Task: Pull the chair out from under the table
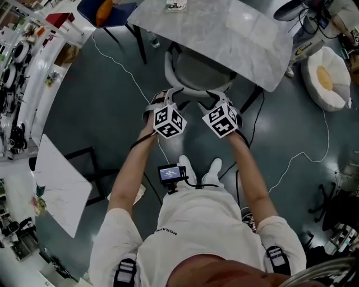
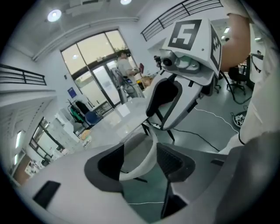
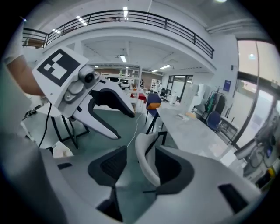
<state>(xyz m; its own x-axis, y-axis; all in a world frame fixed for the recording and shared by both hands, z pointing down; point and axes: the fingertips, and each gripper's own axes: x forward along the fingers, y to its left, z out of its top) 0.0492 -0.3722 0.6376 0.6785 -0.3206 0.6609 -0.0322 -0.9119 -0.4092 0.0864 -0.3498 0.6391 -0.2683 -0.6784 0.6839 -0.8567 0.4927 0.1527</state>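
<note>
A grey chair [image 1: 197, 75] with a curved pale backrest stands tucked under the marble table [image 1: 224, 33]. Both grippers are at the backrest's top rim. My left gripper [image 1: 167, 96] stands open with the rim [image 2: 141, 151] between its dark pads [image 2: 109, 164]; the pads do not press on it. My right gripper [image 1: 219, 96] is open too, straddling the same rim [image 3: 146, 164] further right, with a gap at its left pad [image 3: 111, 166]. The seat is mostly hidden under the tabletop.
A blue chair [image 1: 109, 11] stands at the table's far left corner. A white cable [image 1: 120, 64] trails across the dark floor. A white cushion [image 1: 328, 78] lies at the right, a white board [image 1: 59, 185] and cluttered shelves [image 1: 22, 67] at the left. The person's feet [image 1: 199, 171] are behind the chair.
</note>
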